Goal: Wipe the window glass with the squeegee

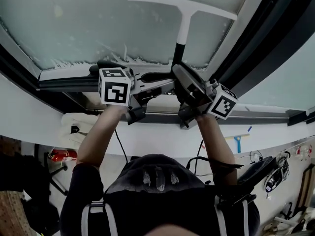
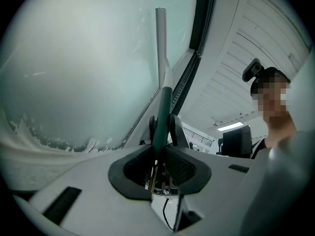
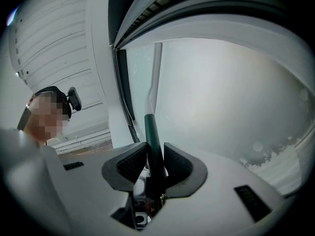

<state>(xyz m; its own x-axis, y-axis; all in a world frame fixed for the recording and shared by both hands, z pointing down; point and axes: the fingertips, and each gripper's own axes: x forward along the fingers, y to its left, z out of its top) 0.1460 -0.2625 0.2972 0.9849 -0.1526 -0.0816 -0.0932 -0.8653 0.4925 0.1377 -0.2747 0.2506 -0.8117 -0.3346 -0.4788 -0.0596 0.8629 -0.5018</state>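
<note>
The squeegee has a white T-shaped blade head pressed against the window glass and a dark green handle. Both grippers clamp that handle just below the glass's lower edge. In the head view my left gripper reaches in from the left and my right gripper from the right. The left gripper view shows the left gripper with its pads tight on the green handle. In the right gripper view the right gripper grips the handle likewise. White foam residue lines the bottom of the pane.
A dark window frame runs along the right of the pane, and a grey sill rail lies under it. Lower down are a white cloth, a red fire extinguisher and a small blue squeegee.
</note>
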